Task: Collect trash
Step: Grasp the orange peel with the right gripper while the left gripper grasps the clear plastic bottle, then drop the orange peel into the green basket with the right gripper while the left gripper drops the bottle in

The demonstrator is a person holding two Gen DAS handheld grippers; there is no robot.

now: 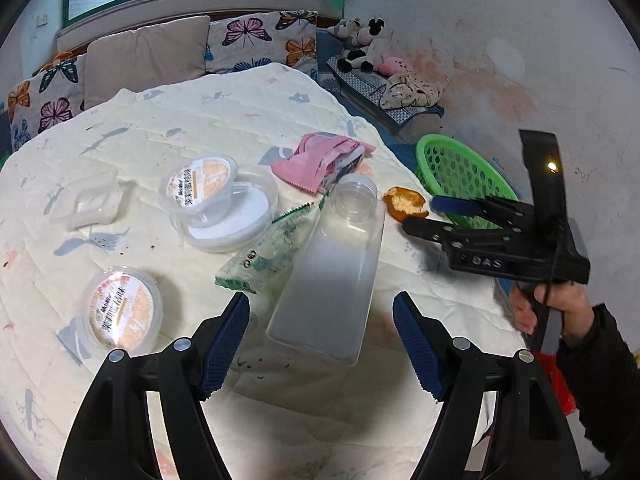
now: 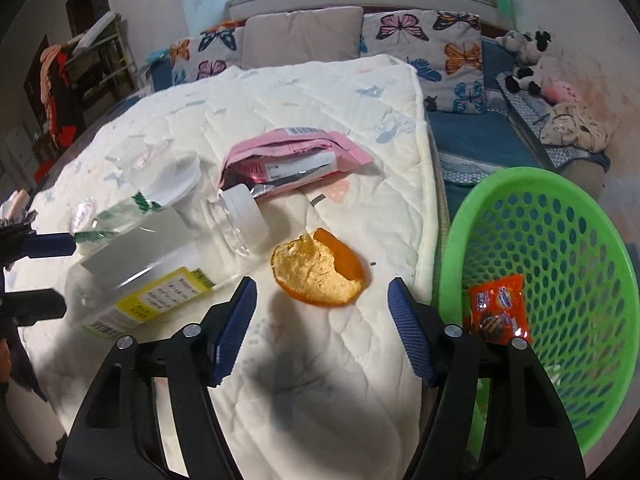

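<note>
Trash lies on a white quilt (image 1: pixel 200 120). A clear plastic bottle (image 1: pixel 332 280) lies on its side just ahead of my open, empty left gripper (image 1: pixel 320 344); it also shows in the right wrist view (image 2: pixel 160 256). An orange peel (image 2: pixel 318 270) lies just ahead of my open, empty right gripper (image 2: pixel 322 320); it shows in the left wrist view (image 1: pixel 405 203) too, beside the right gripper (image 1: pixel 418 212). A pink wrapper (image 2: pixel 288 160), a green-printed clear wrapper (image 1: pixel 272 248) and round plastic tubs (image 1: pixel 124 312) lie around. A green basket (image 2: pixel 560 288) holds an orange snack packet (image 2: pixel 498 308).
The basket stands off the quilt's right edge (image 2: pixel 424 240). Butterfly pillows (image 2: pixel 420 40) line the back under a window. Stuffed toys (image 2: pixel 528 60) and cloth sit on a bench at the far right. A clear square tray (image 1: pixel 90 204) lies at the left.
</note>
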